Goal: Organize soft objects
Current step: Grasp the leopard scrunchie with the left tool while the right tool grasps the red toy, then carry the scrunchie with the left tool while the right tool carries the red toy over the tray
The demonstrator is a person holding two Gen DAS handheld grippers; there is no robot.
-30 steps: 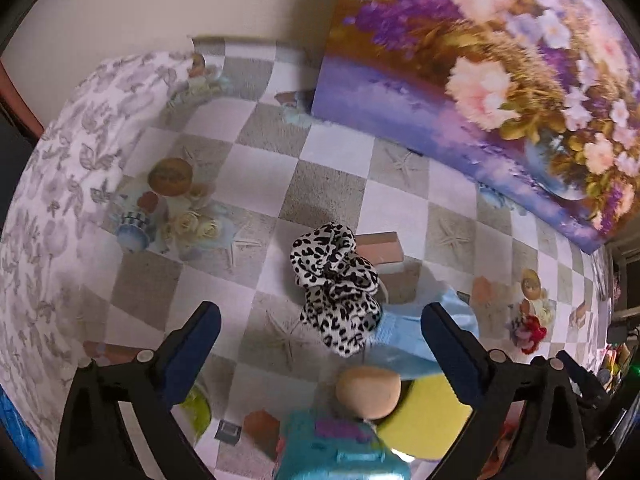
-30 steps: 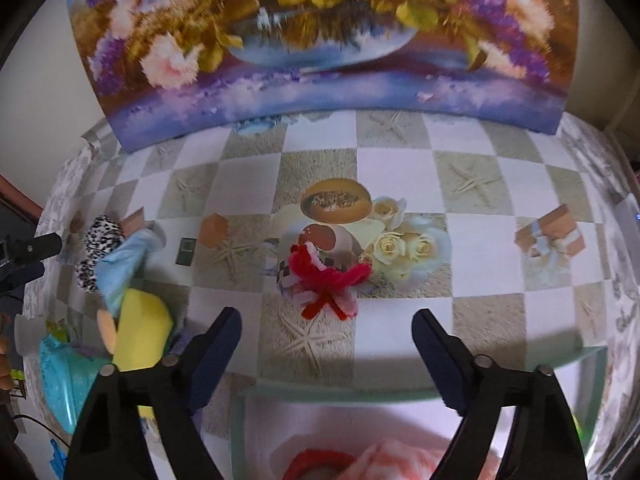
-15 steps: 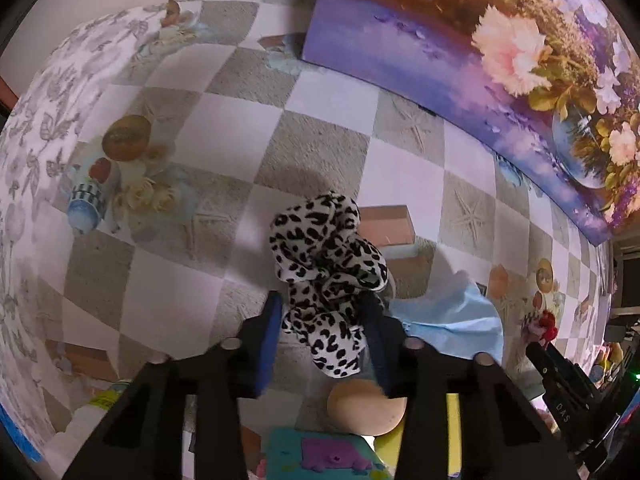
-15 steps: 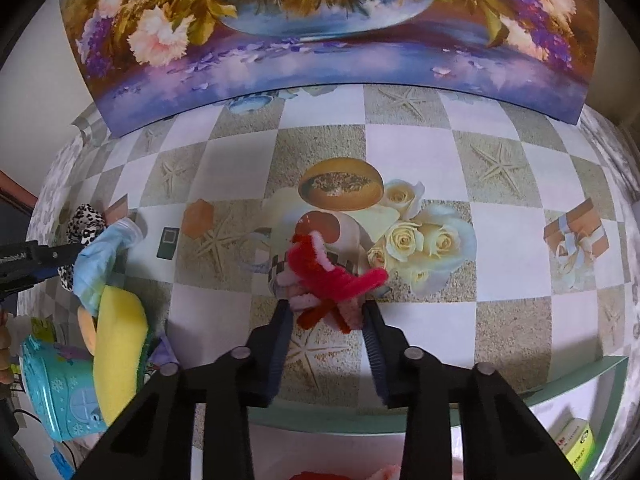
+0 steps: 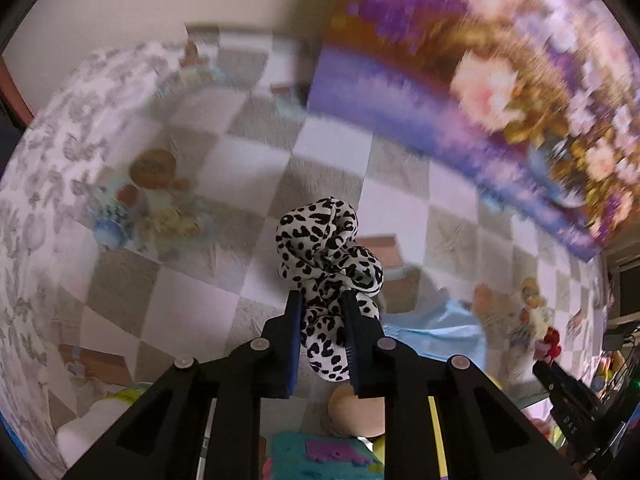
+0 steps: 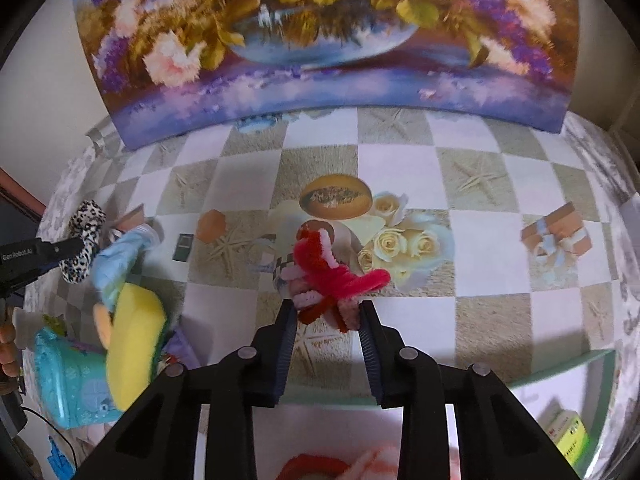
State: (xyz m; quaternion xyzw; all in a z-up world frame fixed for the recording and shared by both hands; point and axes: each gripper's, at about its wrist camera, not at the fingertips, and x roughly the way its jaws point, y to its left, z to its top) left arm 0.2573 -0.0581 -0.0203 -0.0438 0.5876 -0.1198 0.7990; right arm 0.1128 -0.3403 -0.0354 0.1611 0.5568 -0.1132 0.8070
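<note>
1. Clamping a leopard-print scrunchie (image 5: 328, 264), the left hand-held gripper (image 5: 320, 300) has its jaws nearly shut w/ the fabric squeezed between them; most of the scrunchie sticks out past the tips, centre of frame.
2. Right hand-held gripper (image 6: 326, 308) is narrowed onto a red & pink pipe-cleaner bundle (image 6: 332, 276), centre of frame; the jaws press its lower ends, rest pokes up beyond the tips.
3. Can't tell if either item is lifted off the checkered surface (image 6: 400, 168).
4. Light blue cloth (image 6: 120, 252) lies at mid-left of right view, just beside the scrunchie; yellow sponge (image 6: 136, 340) & teal toy (image 6: 68, 380) below it, lower left.
5. Flower painting (image 6: 320, 32) stands along the top of the frame at the far edge of the surface.
6. Left view is blurry, esp. upper right.
</note>
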